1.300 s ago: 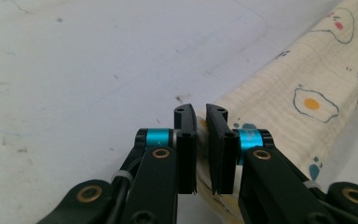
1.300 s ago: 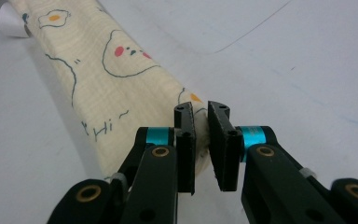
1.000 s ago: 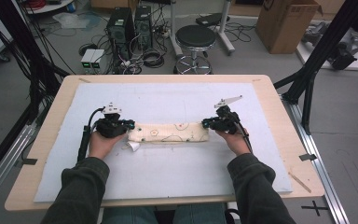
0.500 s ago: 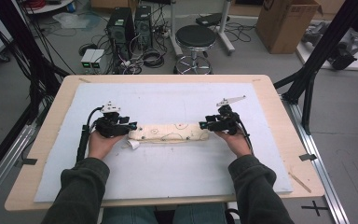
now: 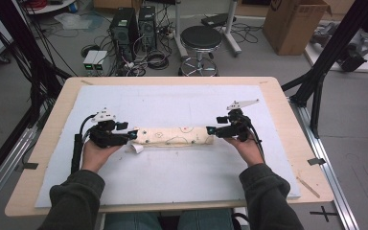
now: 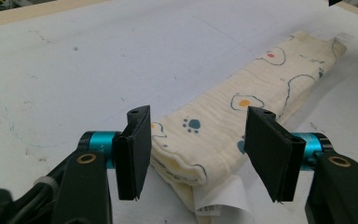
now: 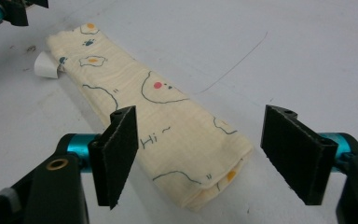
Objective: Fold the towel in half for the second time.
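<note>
I see the folded cloth (image 5: 175, 136) lying flat on the desk (image 5: 182, 103) between my hands. My left hand-held gripper (image 6: 198, 156) straddles one end, jaws wide apart, gripping nothing; my right hand-held gripper (image 7: 200, 156) gapes empty over the other end.

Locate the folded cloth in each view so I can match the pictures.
High view: cloth lies mid-table between the two grippers.
Left gripper view: cloth runs from between the open jaws to upper right.
Right gripper view: cloth runs from between the open jaws to upper left.
Shared landmark: white tag at its left-gripper end.
</note>
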The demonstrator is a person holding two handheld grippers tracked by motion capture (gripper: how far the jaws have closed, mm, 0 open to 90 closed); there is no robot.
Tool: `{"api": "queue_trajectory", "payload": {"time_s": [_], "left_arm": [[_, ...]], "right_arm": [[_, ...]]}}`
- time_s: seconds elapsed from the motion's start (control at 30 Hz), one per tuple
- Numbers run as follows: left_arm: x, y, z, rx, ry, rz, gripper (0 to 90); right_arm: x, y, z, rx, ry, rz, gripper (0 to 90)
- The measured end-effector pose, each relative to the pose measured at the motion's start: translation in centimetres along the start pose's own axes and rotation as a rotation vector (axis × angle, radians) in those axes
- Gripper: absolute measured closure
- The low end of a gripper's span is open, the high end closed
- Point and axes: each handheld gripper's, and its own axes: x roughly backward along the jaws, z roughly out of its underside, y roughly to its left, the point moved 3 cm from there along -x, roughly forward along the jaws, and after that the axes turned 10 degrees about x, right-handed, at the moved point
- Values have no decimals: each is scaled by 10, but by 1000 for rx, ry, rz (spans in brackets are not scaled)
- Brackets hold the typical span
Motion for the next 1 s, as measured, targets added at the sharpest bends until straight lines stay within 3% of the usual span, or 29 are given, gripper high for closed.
{"api": "queue_trajectory", "payload": {"time_s": [0.37,0.57,1.0], "left_arm": [[16,-10,2,-36,-12,14,375],[20,-9,9,-29,-6,4,359],[29,-10,18,-31,-7,5,345]], "right_arm": [[10,10,-3,28,-14,16,197],[14,14,0,45,-19,21,191],[23,16,11,30,-21,33,175]]}}
